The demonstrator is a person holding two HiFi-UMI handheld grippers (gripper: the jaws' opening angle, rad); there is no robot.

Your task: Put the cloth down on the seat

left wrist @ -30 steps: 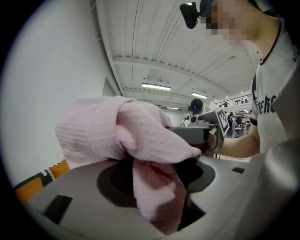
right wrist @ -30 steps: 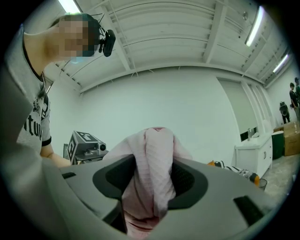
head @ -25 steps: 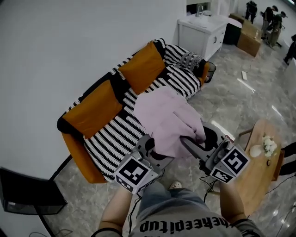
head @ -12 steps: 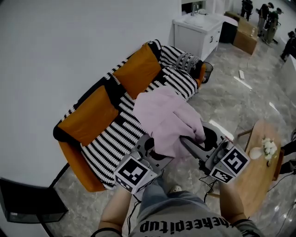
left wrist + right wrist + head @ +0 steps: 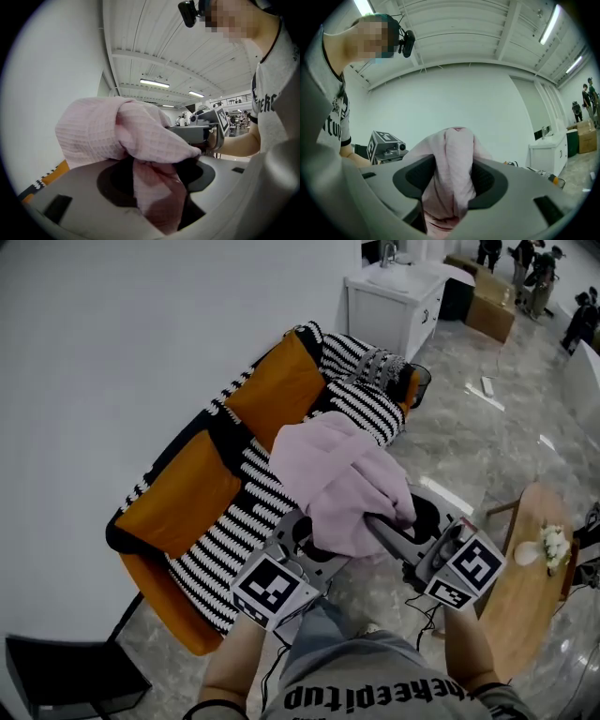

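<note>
**While the cloth is carried, the seat comes nearer: no release yet**

Since the head view of a second ago, the sofa seat (image 5: 230,521) has slid toward the lower left of the frame. The cloth (image 5: 337,486) and both grippers keep their place before the person. I judge the person is stepping up to the sofa, with the put-down not yet begun.

The left gripper (image 5: 305,554) has its jaws nearly together on a hanging fold. The right gripper (image 5: 386,526) has its jaws pinched on an upright fold. The cloth is bunched in a mound between them, over the seat's near edge and seemingly clear of it.

The cloth is pale pink, waffle-woven and limp. The seat cover is black-and-white striped, and the back cushions (image 5: 277,381) are plain orange and plump.
</note>
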